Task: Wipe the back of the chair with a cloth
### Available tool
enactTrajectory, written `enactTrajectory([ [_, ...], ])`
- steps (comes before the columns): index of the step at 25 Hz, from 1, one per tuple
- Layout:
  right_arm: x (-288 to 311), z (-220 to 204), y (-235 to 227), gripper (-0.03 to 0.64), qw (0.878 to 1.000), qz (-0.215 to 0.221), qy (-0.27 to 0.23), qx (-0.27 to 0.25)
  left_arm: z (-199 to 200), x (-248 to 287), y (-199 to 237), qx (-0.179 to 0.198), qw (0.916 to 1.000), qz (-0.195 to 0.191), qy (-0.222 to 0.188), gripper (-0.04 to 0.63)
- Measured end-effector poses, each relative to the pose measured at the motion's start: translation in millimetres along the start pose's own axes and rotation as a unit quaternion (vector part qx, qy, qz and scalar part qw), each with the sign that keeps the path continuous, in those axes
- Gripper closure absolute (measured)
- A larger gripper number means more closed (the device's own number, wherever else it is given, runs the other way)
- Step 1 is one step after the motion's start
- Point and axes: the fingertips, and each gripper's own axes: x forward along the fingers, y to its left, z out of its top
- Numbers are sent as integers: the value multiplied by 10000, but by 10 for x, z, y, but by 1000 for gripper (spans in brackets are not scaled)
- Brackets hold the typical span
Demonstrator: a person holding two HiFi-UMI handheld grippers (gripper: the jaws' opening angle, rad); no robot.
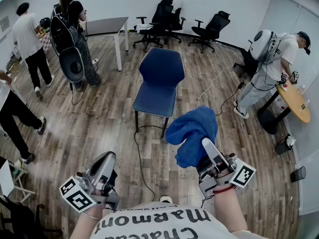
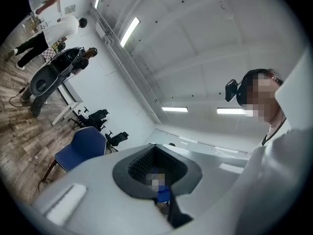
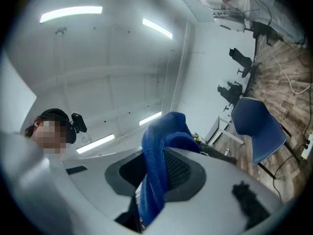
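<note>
Well beyond the left gripper (image 1: 106,157) fingers stands a white table (image 1: 107,26), with two people (image 1: 70,24) to its left. Black office chairs (image 1: 164,16) line the far wall. Off to the right of the right gripper (image 1: 206,144) fingers, a person (image 1: 271,59) stands at a round wooden table (image 1: 294,103). A white cable (image 1: 214,78) crosses the wood floor (image 1: 89,128).

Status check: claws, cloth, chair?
Right claw shut on blue cloth, raised. Left claw shut, empty. Blue chair ahead, backrest not yet touched. Cable on floor before it.
</note>
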Motion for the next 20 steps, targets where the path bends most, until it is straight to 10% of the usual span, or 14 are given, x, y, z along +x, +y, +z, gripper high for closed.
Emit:
enactTrajectory([
  [20,74,-101,-27,523,9998,-176,-103,41,-36,-179,12,240,9986,-266,395,588],
])
